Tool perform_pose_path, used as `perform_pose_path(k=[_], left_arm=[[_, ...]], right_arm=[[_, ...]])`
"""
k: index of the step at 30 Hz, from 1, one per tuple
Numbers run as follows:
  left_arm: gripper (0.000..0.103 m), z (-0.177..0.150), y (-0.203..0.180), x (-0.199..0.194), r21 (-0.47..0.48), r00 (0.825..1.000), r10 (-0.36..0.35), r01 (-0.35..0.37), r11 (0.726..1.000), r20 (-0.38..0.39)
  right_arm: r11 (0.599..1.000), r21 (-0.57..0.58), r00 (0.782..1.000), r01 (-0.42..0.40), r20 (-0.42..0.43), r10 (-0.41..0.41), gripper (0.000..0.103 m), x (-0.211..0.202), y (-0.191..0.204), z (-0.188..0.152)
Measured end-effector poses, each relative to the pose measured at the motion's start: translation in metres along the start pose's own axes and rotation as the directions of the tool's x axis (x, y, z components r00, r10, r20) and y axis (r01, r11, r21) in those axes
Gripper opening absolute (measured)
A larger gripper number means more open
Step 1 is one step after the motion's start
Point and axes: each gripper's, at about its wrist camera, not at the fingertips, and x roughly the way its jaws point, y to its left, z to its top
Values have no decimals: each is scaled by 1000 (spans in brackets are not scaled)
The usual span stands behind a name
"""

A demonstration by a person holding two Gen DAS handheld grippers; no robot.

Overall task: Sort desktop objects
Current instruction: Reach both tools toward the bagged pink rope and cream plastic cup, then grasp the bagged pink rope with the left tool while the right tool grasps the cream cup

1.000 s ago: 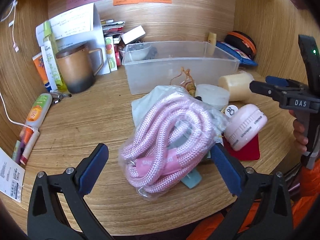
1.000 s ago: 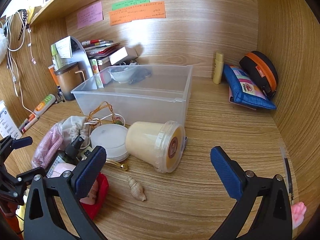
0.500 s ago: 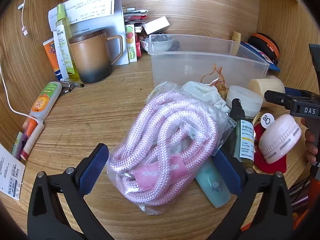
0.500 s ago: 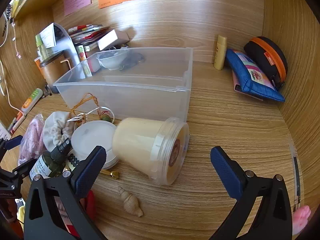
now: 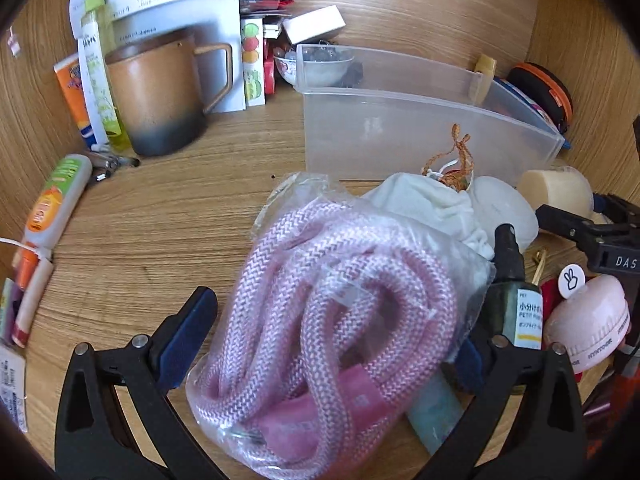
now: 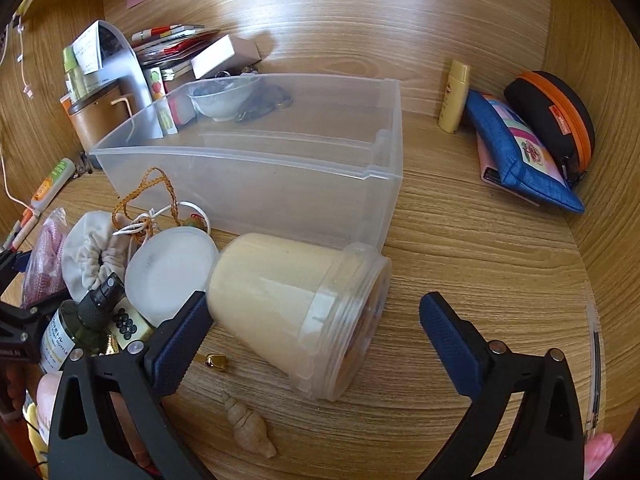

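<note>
A wood-grain bench (image 6: pixel 480 280) sits inside a curved wooden alcove with paper notes stuck to the back wall. The right hand-held gripper (image 6: pixel 316 334) is wide apart with its jaws closing; the cream lidded plastic tub (image 6: pixel 296 312), lying on its side in front of the clear storage bin (image 6: pixel 256 176), lies between the ribbed blue pads, the left pad at its base, the right pad clear of it. The left hand-held gripper (image 5: pixel 332 344) stands released around a bagged coil of pink braided rope (image 5: pixel 336 320); contact cannot be told. Only the right view shows a spiral seashell (image 6: pixel 248 424) and a blue fabric pouch (image 6: pixel 520 152); only the left view shows a brown glazed mug (image 5: pixel 160 96) and a round pink case (image 5: pixel 588 328).
</note>
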Motion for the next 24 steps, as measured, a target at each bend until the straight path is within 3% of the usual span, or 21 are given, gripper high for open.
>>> perform_pose_path(k=[2, 6, 8, 12, 17, 24], left_arm=[[103, -1, 1, -3, -7, 1000, 1, -1, 1000, 18], [103, -3, -3, -14, 25, 995, 59, -61, 998, 84], [91, -4, -4, -15, 36, 995, 59, -62, 997, 87], [82, -4, 3, -13, 16, 997, 14, -15, 1000, 75], [75, -5, 1, -19, 23, 995, 23, -25, 999, 93], [73, -8, 7, -35, -12, 989, 51, -49, 999, 139]], right_arm=[[1000, -3, 1000, -30, 0, 30, 86, 1, 0, 0], [999, -15, 999, -51, 6, 52, 85, 1, 1, -1], [998, -27, 998, -65, 14, 65, 77, -1, 2, -1], [997, -45, 997, -69, 16, 70, 76, -3, 4, -1], [994, -32, 994, -103, 23, 104, 70, -10, -1, -2], [990, -33, 989, -137, 52, 138, 63, -25, -4, -2]])
